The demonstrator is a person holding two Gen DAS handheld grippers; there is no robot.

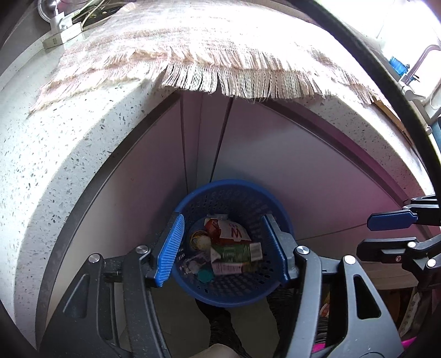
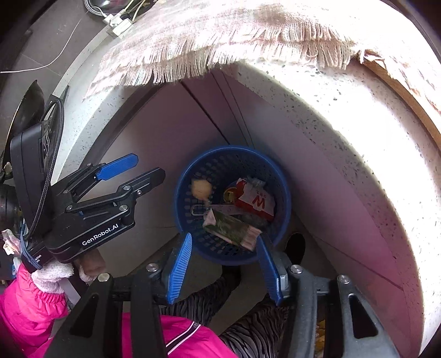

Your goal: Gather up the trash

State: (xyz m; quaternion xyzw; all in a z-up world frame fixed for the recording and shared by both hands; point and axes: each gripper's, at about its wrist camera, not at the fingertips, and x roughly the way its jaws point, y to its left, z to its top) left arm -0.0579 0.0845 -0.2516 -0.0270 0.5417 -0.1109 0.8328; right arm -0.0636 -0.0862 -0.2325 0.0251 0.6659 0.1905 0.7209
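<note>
A blue mesh trash basket (image 1: 234, 190) stands on the floor against the cabinet; it also shows in the right wrist view (image 2: 231, 154). It holds a red and white wrapper (image 1: 228, 228) (image 2: 256, 201), a green packet (image 1: 234, 252) (image 2: 228, 225), a crumpled yellowish ball (image 2: 201, 188) and other scraps. My left gripper (image 1: 224, 247) is open and empty above the basket; it also shows in the right wrist view (image 2: 146, 168). My right gripper (image 2: 224, 264) is open and empty above the basket's near rim; its fingers (image 1: 391, 221) show at the right of the left wrist view.
A speckled white stone counter (image 1: 69, 143) (image 2: 344, 132) curves overhead, covered by a fringed beige cloth (image 1: 206, 55) (image 2: 220, 41). Pinkish cabinet doors (image 1: 275, 148) stand behind the basket. Cables and a plug (image 2: 118, 24) lie on the counter. The person's pink sleeve (image 2: 27, 303) is at lower left.
</note>
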